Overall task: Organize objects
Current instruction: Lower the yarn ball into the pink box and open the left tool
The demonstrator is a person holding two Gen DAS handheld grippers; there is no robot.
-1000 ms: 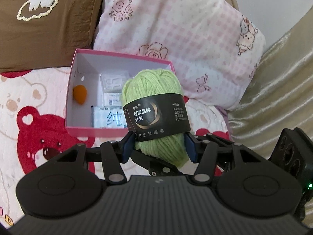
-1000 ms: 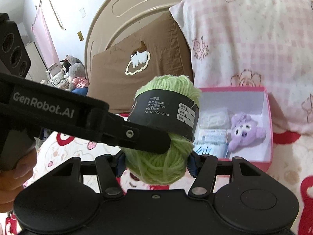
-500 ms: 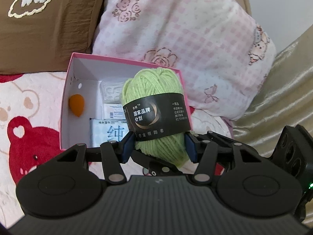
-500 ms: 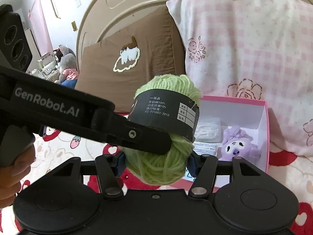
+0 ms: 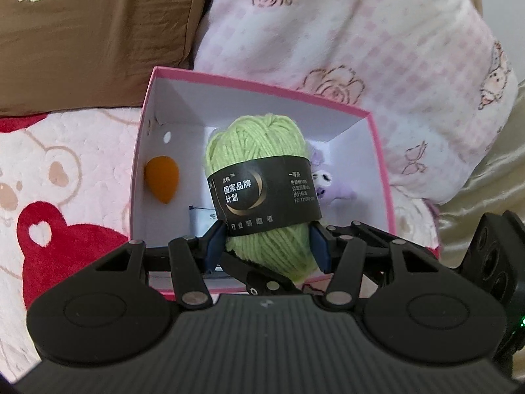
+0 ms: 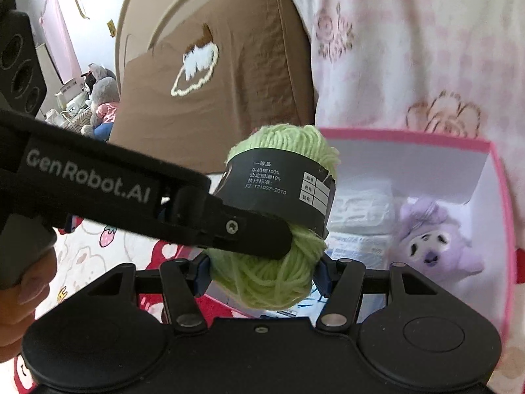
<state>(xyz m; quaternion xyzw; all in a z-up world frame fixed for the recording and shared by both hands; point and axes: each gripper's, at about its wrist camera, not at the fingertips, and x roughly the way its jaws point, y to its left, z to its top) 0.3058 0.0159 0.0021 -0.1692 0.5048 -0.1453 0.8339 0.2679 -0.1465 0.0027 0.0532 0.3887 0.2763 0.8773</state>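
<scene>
A light green yarn ball (image 5: 259,151) with a black paper band is held by both grippers at once. My left gripper (image 5: 267,246) is shut on its lower end. My right gripper (image 6: 262,274) is shut on the same yarn ball (image 6: 285,147), and the left gripper's finger (image 6: 229,226) crosses in front of it. The ball hangs over the open pink box (image 5: 256,80), which lies on the bed. In the box are an orange sponge (image 5: 161,179), a purple plush toy (image 6: 433,243) and white packets (image 6: 364,210).
A brown pillow (image 5: 92,26) and a pink checked pillow (image 5: 377,42) stand right behind the box. A bear-print blanket (image 5: 49,197) covers the bed to the left. A shiny beige cover (image 5: 485,190) lies at the right. The headboard (image 6: 147,10) is behind.
Both grippers have carried the yarn ball forward toward the box. The ball now hangs over the box's inside, and the box and pillows look larger.
</scene>
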